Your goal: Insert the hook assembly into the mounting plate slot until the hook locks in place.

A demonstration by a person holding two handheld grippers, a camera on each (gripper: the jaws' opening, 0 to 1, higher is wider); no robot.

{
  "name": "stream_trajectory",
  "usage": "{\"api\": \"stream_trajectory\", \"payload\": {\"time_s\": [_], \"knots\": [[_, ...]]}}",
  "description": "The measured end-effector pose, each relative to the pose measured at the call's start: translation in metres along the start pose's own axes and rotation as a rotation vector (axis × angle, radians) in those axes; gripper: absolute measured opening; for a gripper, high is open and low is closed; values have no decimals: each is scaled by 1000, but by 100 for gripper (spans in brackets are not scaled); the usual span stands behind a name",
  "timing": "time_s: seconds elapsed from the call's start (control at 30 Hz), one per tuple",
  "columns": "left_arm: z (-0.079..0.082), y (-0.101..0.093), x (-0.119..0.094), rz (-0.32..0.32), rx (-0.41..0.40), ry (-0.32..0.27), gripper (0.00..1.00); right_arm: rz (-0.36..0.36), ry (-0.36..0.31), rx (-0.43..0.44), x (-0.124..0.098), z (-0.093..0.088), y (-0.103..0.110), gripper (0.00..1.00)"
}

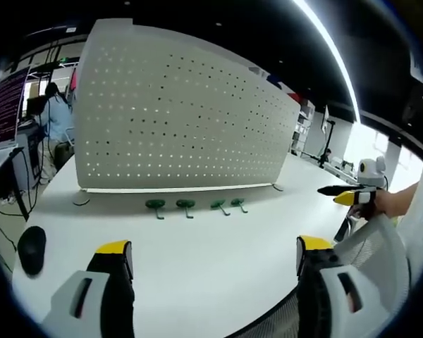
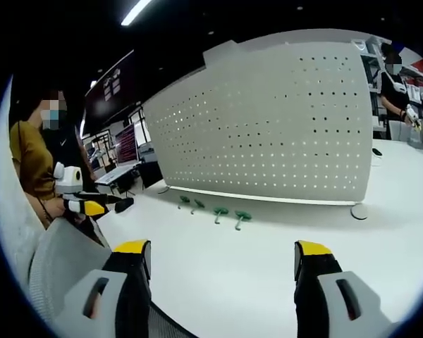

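Observation:
A white perforated mounting plate [image 1: 183,116] stands upright on the white table [image 1: 211,246]. Several green hooks lie in a row on the table before it, the leftmost hook [image 1: 155,206] and the rightmost hook [image 1: 239,205] among them. My left gripper [image 1: 215,257] is open, well short of the hooks, with nothing between its yellow-tipped jaws. The right gripper [image 1: 349,194] enters that view from the right, held in a hand. In the right gripper view the plate [image 2: 268,127] and green hooks [image 2: 229,215] lie ahead, my right gripper [image 2: 222,257] is open and empty, and the left gripper [image 2: 102,204] shows at the left.
A black mouse [image 1: 32,248] lies at the table's left edge near a monitor [image 1: 3,105]. A grey mesh chair back [image 2: 63,274] sits near the table's front edge. A person in an ochre top [image 2: 35,158] holds the grippers. Other people work in the background.

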State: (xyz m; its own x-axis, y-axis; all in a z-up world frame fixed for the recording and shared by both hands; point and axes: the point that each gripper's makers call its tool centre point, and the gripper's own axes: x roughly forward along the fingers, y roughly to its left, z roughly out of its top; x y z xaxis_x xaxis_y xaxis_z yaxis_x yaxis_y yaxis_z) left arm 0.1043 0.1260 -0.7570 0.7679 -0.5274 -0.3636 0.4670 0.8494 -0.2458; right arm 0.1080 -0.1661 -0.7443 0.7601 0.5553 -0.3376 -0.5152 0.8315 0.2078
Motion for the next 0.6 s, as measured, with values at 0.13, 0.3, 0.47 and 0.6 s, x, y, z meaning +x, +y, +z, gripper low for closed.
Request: {"api": "stream_trajectory", "payload": {"time_s": [0.13, 0.3, 0.47, 0.6], "knots": [[0, -1, 0, -6, 12, 8, 99, 6, 2, -2, 0, 0, 1, 79], [3, -1, 2, -14, 30, 13, 98, 7, -2, -5, 1, 2, 0, 79], [5, 3, 5, -20, 35, 19, 98, 13, 6, -16, 3, 2, 2, 79], [9, 7, 9, -22, 41, 18, 98, 10, 12, -15, 4, 1, 1, 79]]}}
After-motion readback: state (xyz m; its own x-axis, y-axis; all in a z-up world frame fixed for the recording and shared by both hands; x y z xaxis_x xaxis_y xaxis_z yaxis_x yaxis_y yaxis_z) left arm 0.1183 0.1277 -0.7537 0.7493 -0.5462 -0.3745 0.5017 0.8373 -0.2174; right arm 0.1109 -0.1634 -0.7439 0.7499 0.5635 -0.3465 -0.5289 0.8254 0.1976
